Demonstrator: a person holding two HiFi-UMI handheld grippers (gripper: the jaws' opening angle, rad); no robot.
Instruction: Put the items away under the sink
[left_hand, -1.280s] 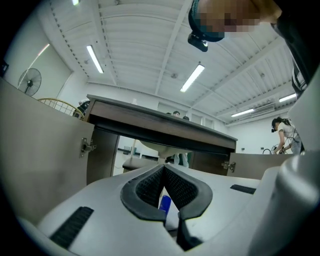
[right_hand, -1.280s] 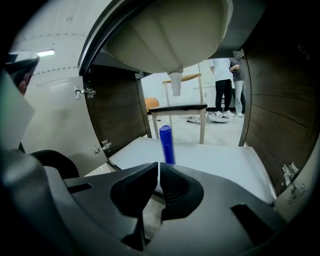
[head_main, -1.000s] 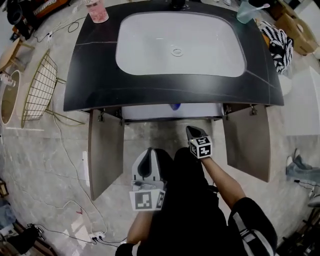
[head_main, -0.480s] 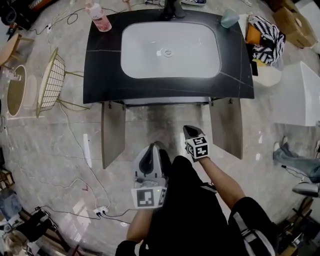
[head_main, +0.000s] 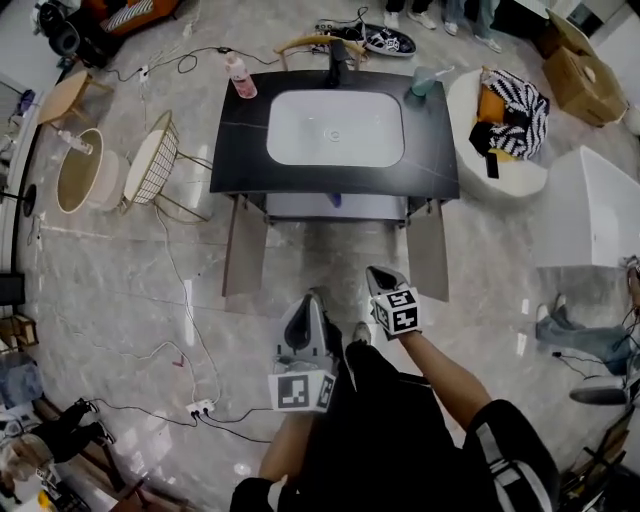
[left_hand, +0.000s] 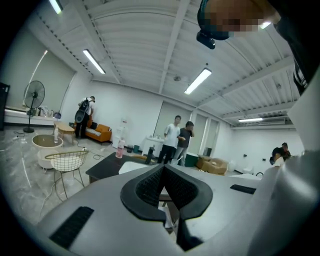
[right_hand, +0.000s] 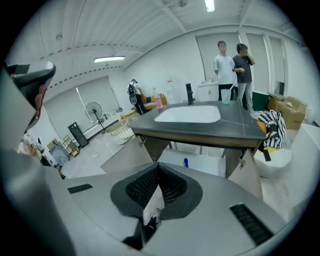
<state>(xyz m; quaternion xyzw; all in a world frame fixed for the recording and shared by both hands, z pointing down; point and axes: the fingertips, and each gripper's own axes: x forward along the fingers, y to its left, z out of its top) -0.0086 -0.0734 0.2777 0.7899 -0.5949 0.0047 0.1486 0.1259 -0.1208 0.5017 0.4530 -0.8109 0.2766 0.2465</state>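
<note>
The sink cabinet (head_main: 335, 175) has a black top, a white basin (head_main: 335, 128), and both doors (head_main: 243, 255) swung open. A small blue item (head_main: 334, 200) sits inside under the basin, also visible in the right gripper view as the blue item (right_hand: 185, 162). On the top stand a pink bottle (head_main: 240, 78), a dark faucet (head_main: 339, 62) and a green cup (head_main: 420, 81). My left gripper (head_main: 310, 300) and right gripper (head_main: 376, 273) hang in front of the person's legs, well short of the cabinet. Both are shut and hold nothing: left gripper (left_hand: 163, 168), right gripper (right_hand: 158, 166).
A wire chair (head_main: 152, 165) and a round table (head_main: 82, 172) stand left of the cabinet. A white stool with striped cloth (head_main: 505, 120) and a white block (head_main: 595, 210) are to the right. Cables and a power strip (head_main: 200, 408) lie on the floor. Two people (right_hand: 232, 67) stand behind the sink.
The person has backed away from the sink, so the cabinet looks smaller and farther. Both grippers stayed shut near the body.
</note>
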